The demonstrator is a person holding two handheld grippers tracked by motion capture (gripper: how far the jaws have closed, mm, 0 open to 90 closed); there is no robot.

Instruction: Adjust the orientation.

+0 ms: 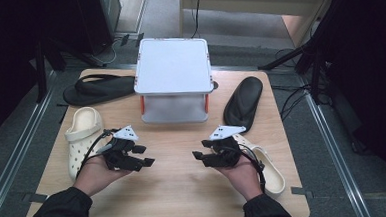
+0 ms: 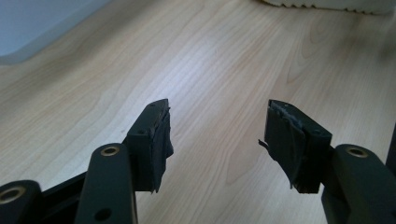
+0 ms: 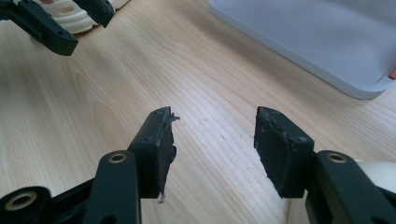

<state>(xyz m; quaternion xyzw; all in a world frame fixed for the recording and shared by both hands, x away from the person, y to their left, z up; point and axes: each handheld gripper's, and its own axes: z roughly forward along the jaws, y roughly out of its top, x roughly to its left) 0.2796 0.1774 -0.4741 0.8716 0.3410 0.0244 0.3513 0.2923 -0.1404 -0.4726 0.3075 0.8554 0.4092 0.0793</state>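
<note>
Item: two cream foam clogs, one at the bench's left edge beside the left hand-held gripper, the other just behind the right hand-held gripper. Both grippers stand wide open over bare wood, holding nothing. Likely light, springy, mildly grippy; best pinched at the heel strap or collar rim.

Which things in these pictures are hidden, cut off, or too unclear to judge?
- Black sandal, high view: its right end lies behind the white box.
- Cream clog, high view: the right hand and right gripper cover its near side.
- Other cream clog, left gripper view: cut off by the top edge, so just its sole rim shows.
- Box interior: closed lid hides it.
</note>
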